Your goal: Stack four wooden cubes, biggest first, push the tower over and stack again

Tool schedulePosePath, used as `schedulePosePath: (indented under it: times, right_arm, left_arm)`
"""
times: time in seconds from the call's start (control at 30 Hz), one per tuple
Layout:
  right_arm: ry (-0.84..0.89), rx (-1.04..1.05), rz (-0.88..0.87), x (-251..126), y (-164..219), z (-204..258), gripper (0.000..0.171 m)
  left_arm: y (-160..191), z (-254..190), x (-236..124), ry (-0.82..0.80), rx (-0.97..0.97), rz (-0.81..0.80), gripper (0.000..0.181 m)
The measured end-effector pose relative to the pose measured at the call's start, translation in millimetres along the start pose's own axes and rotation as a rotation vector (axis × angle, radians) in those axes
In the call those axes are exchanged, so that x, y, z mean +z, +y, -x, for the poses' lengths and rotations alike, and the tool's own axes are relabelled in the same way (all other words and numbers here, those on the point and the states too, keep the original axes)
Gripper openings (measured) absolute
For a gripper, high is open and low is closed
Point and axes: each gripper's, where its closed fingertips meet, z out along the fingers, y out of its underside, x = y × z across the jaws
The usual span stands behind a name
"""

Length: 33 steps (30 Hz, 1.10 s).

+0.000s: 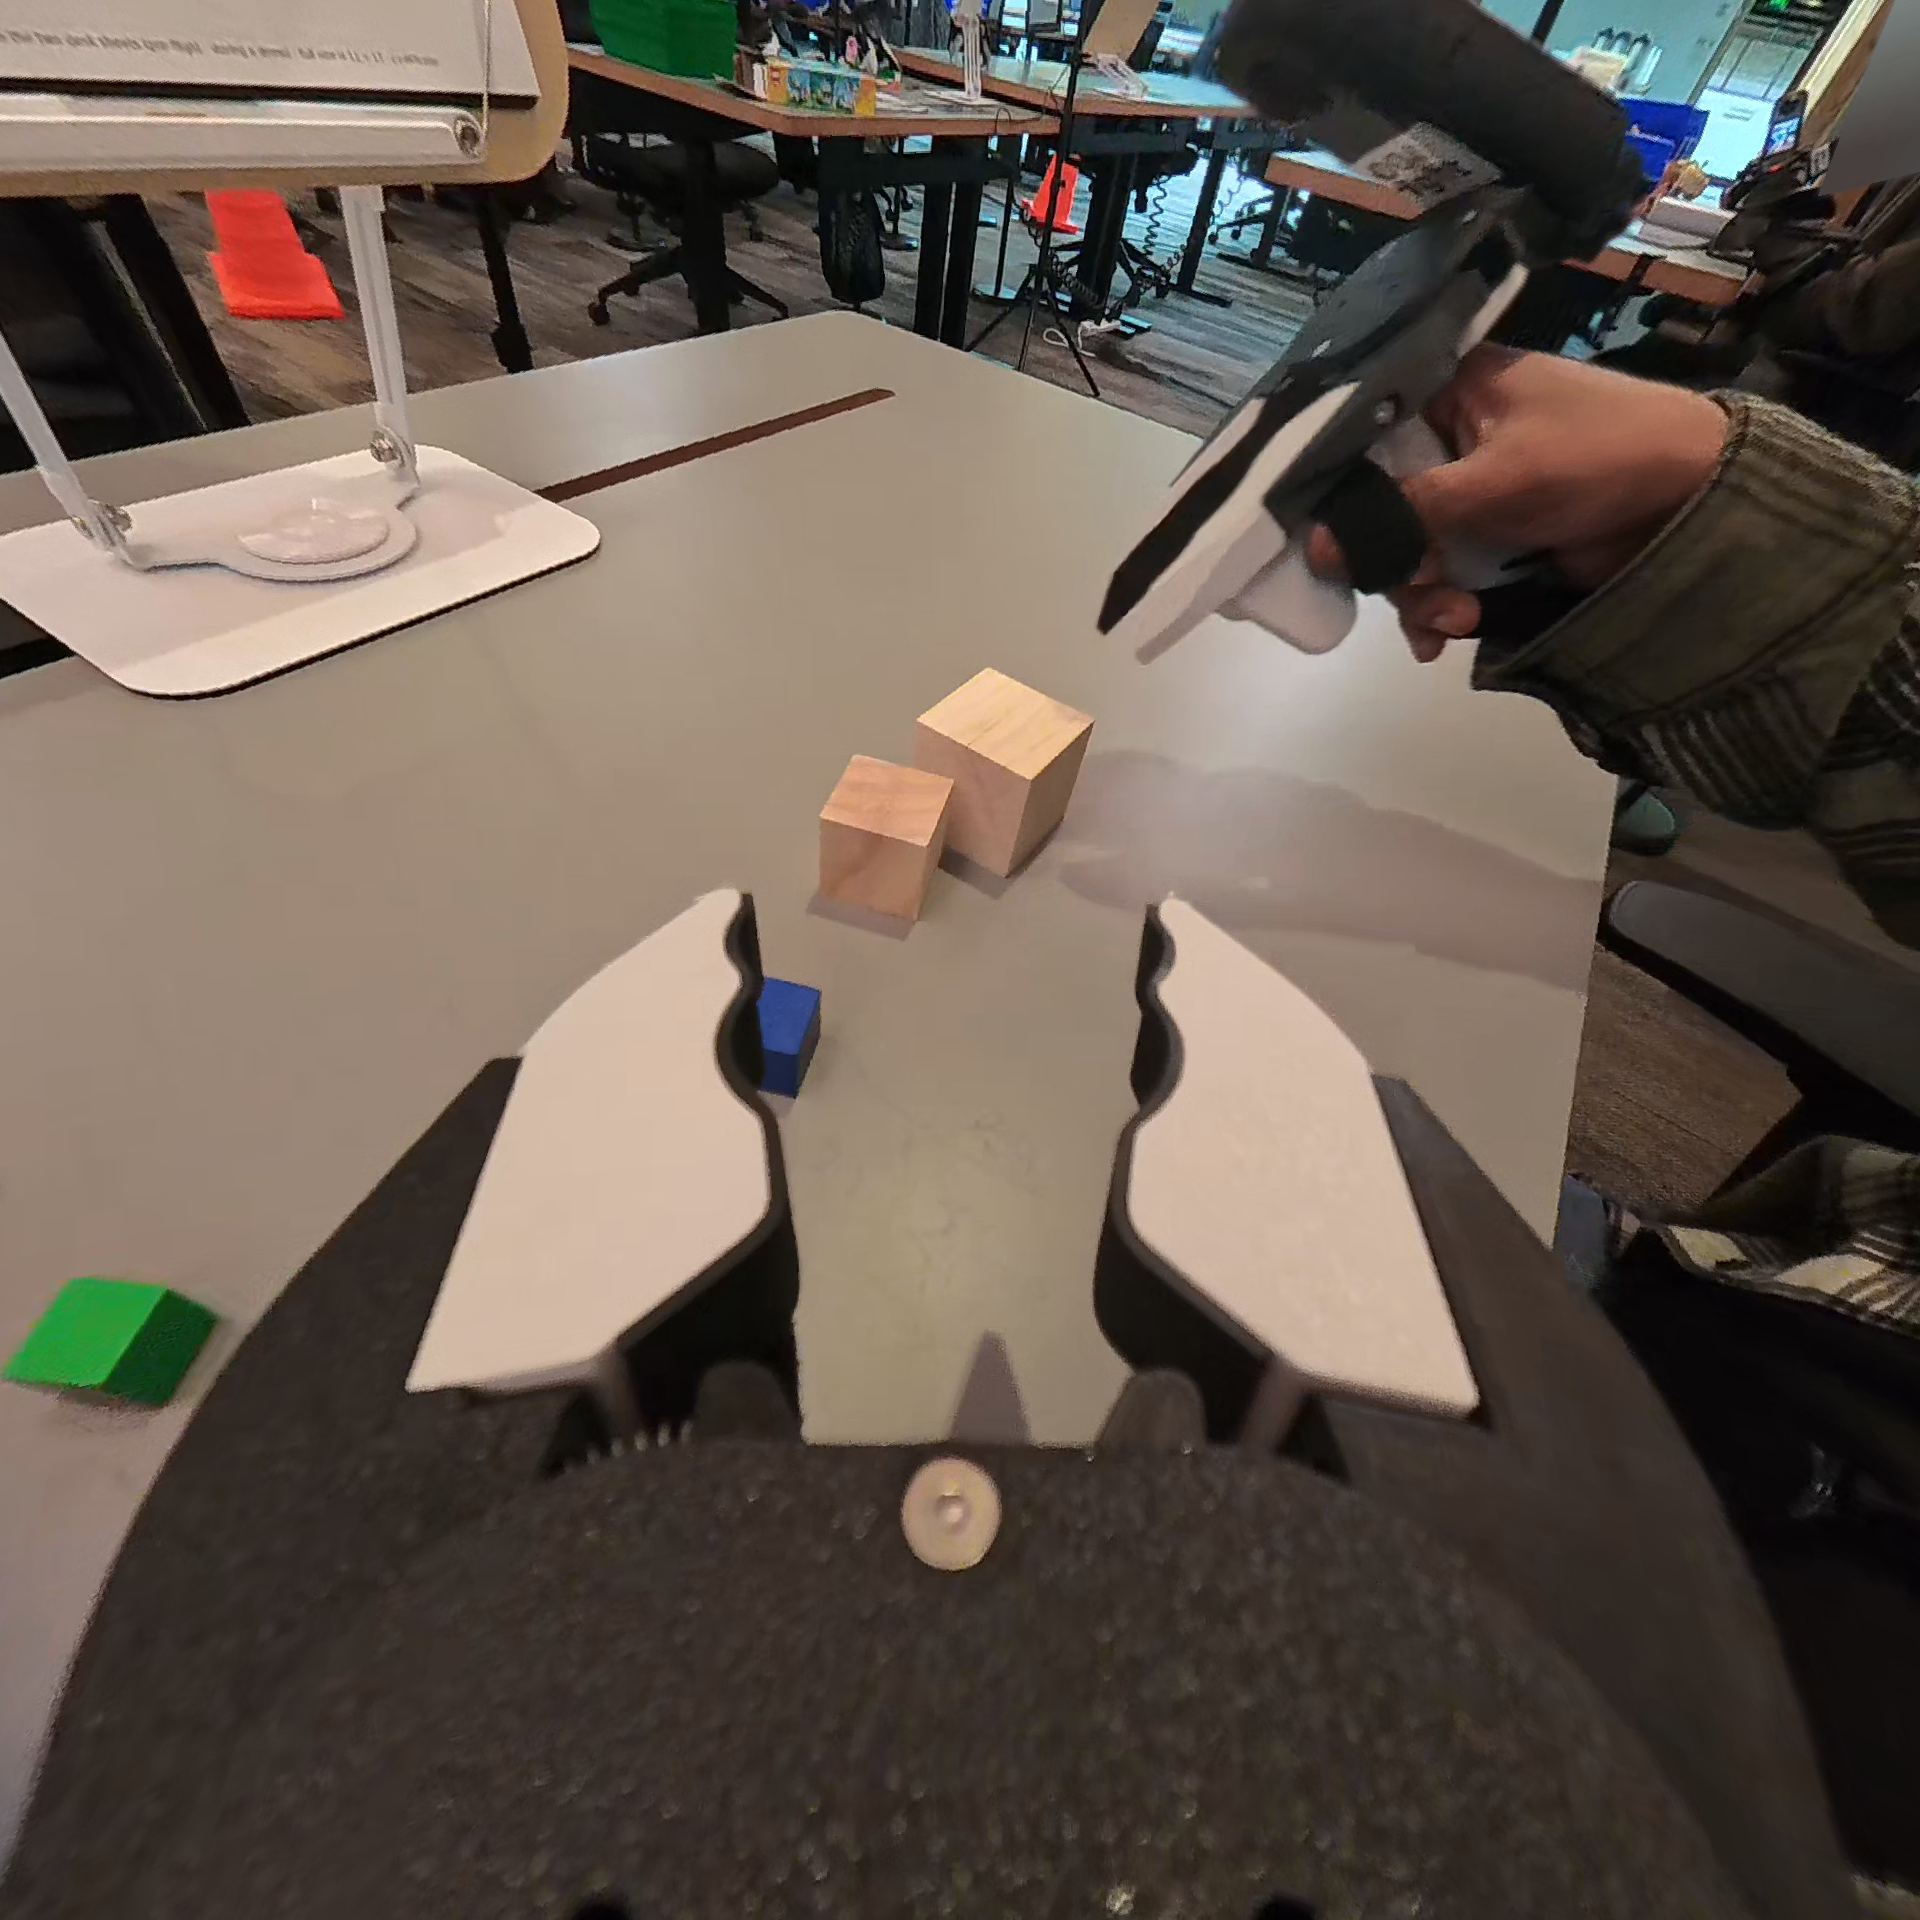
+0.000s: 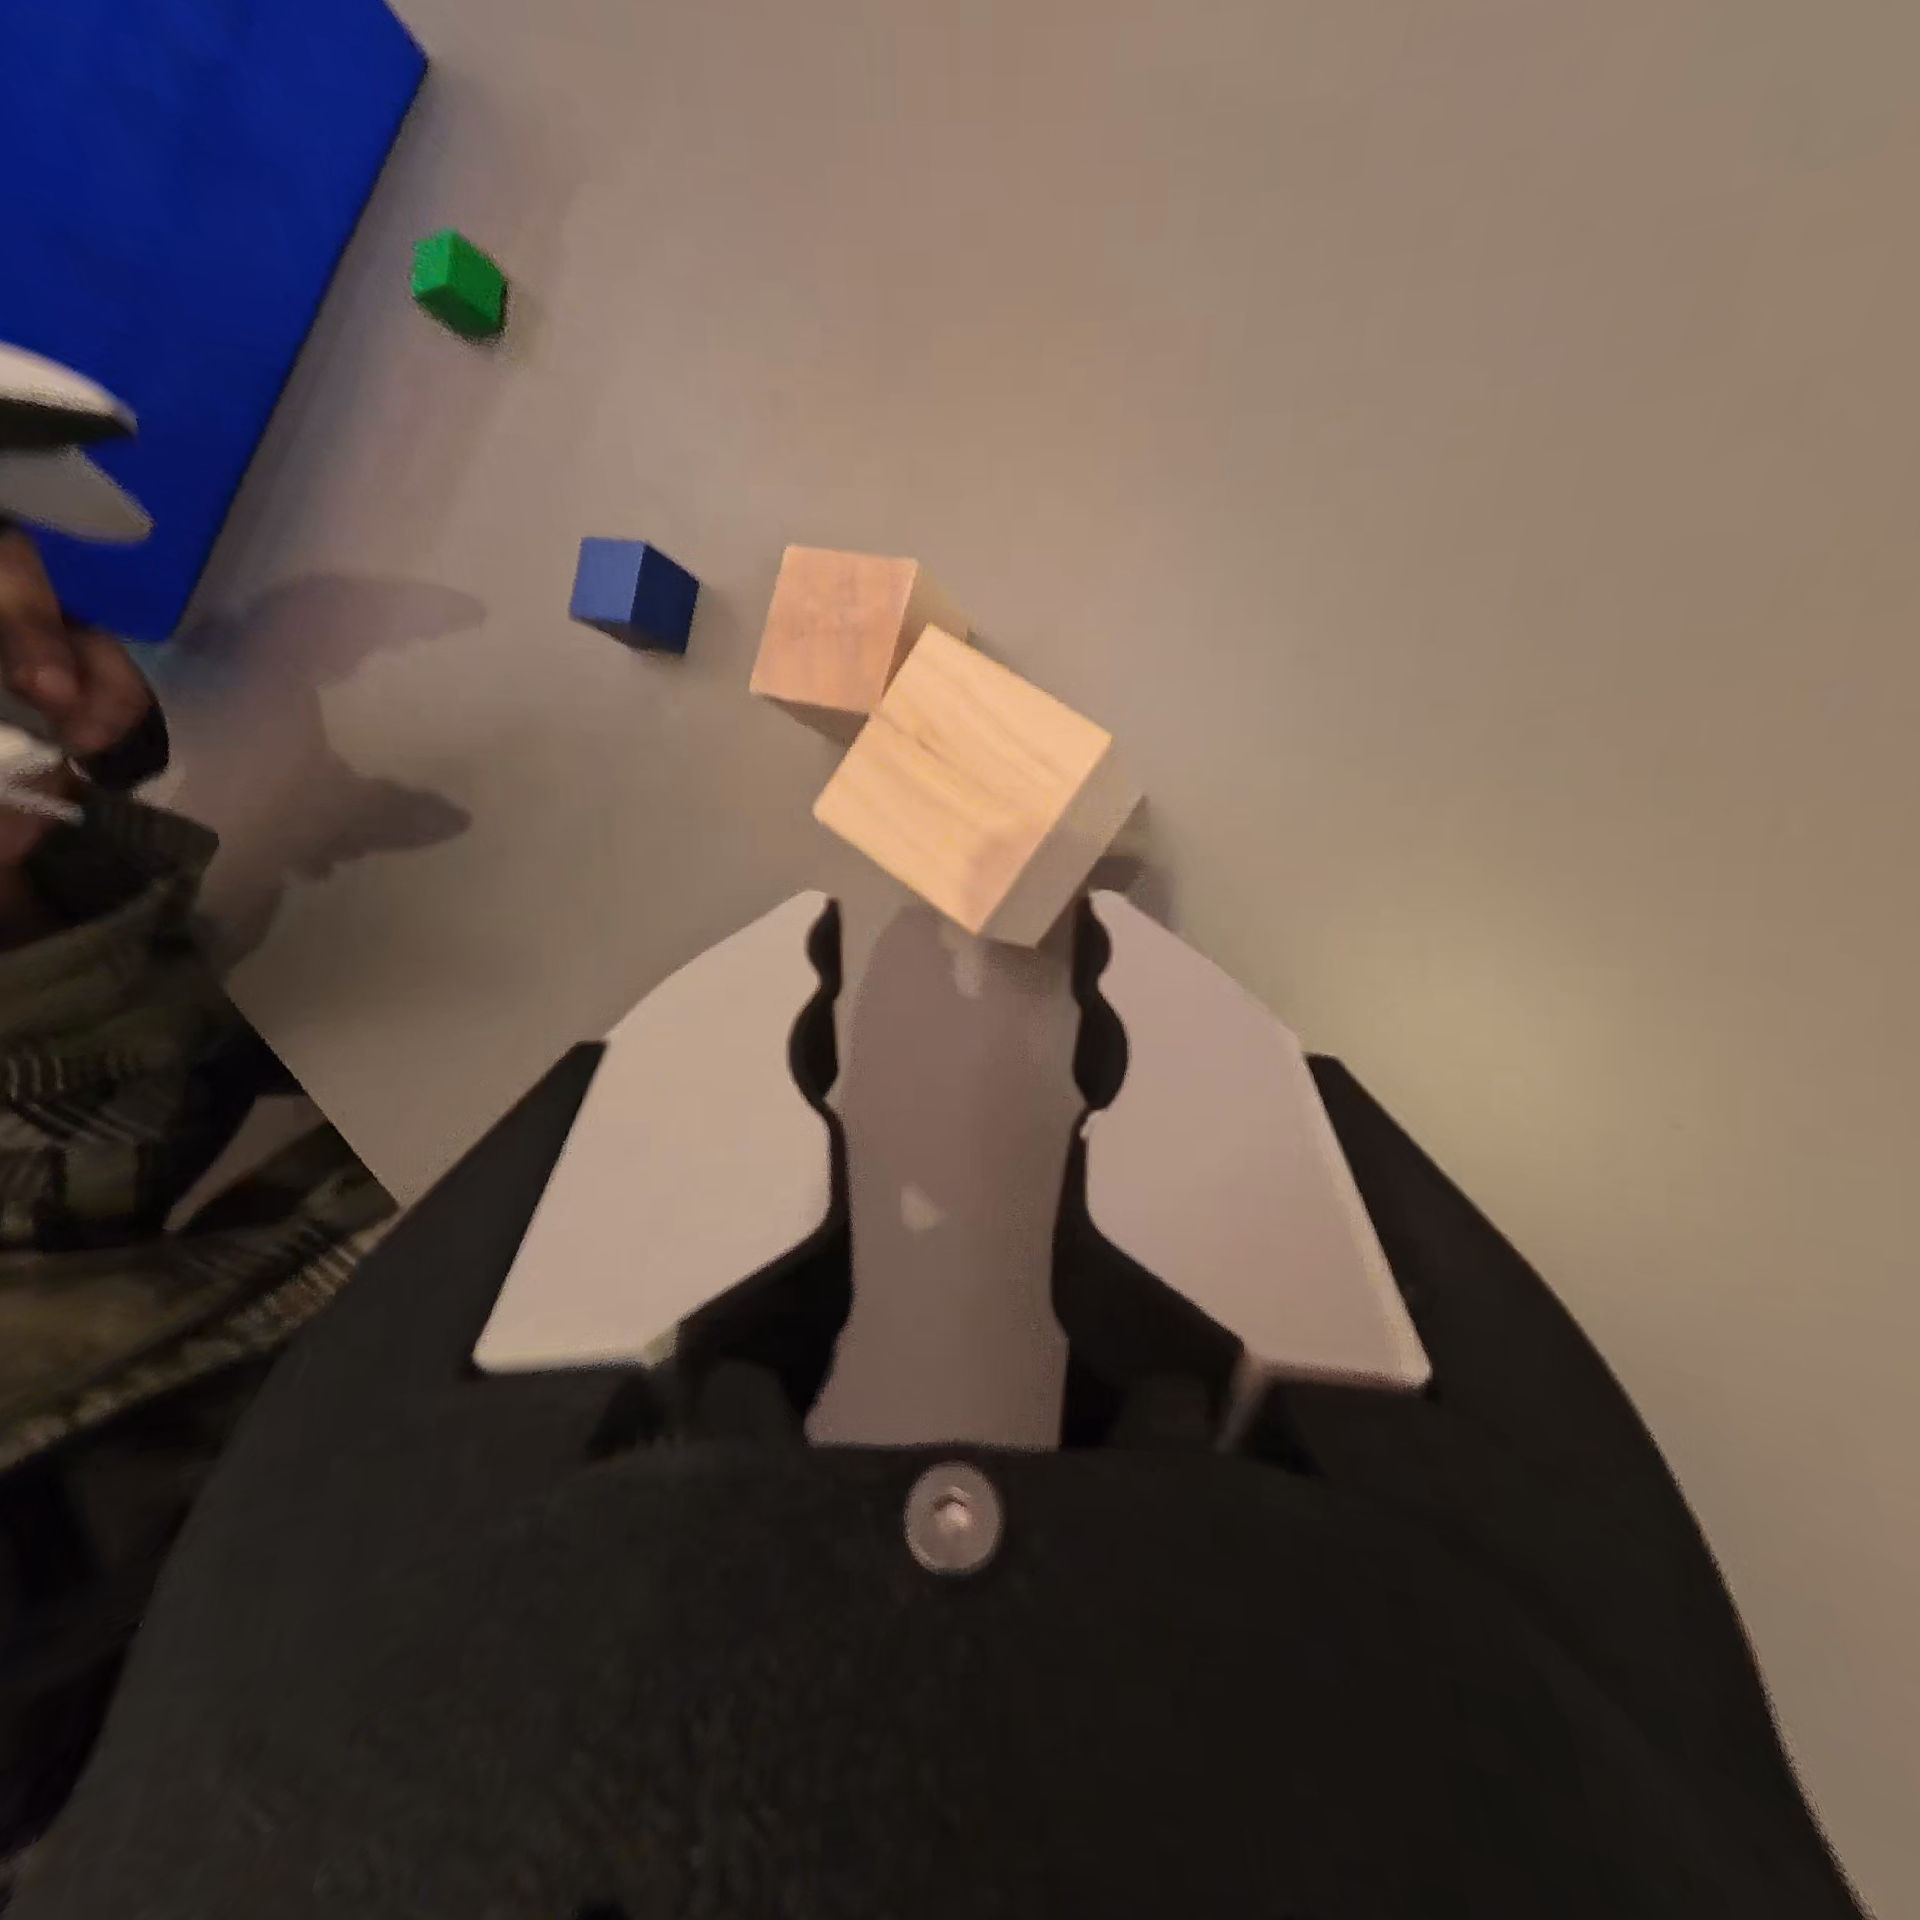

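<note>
Four cubes lie apart on the grey table (image 1: 520,831). The biggest plain wooden cube (image 1: 1003,767) (image 2: 961,774) touches a smaller plain wooden cube (image 1: 883,836) (image 2: 833,636). A small blue cube (image 1: 788,1036) (image 2: 632,592) sits by my left gripper's left fingertip. A green cube (image 1: 109,1335) (image 2: 457,283) lies far left. My left gripper (image 1: 945,914) is open and empty, low over the table before the wooden cubes. My right gripper (image 2: 954,914) is open and empty, hovering above the biggest cube; it also shows in the left wrist view (image 1: 1127,629), pointing down.
A white stand base (image 1: 281,582) sits at the table's back left, holding a board (image 1: 249,94). A blue panel (image 2: 177,291) lies at the top left of the right wrist view. A person's hand and sleeve (image 1: 1662,582) are at the right. The table edge (image 1: 1590,935) runs along the right. To reach the blue panel (image 2: 177,291) in a straight line is about 20 cm for my left fingers, about 40 cm for my right.
</note>
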Motion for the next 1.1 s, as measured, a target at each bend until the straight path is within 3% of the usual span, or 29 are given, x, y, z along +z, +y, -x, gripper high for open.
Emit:
schedulePosePath:
  times: [0.17,0.27,0.43,0.63,0.87,1.1]
  right_arm:
    - [0.033,-0.294,-0.021,-14.3,24.7,-7.9,0.090]
    - [0.082,-0.482,-0.025,-21.4,40.3,-12.8,0.109]
    - [0.074,-0.533,-0.016,-28.9,73.4,-14.9,0.146]
    - [0.041,-0.517,-0.051,-43.4,102.0,-16.7,0.146]
    - [0.025,-0.458,-0.107,-65.2,118.7,-22.4,0.146]
    - [0.039,-0.435,-0.117,-76.7,129.3,-30.6,0.146]
  left_arm:
    - [8.1,-6.8,10.7,0.019,0.016,0.035,0.072]
    - [15.6,-13.8,20.5,0.029,0.042,0.078,0.073]
    - [18.7,-25.5,42.7,0.040,0.097,0.171,0.079]
    - [12.9,-32.2,78.1,0.060,0.219,0.395,0.093]
    - [5.8,-31.5,120.1,0.107,0.344,0.550,0.101]
    - [26.6,-25.6,159.4,0.155,0.561,0.847,0.109]
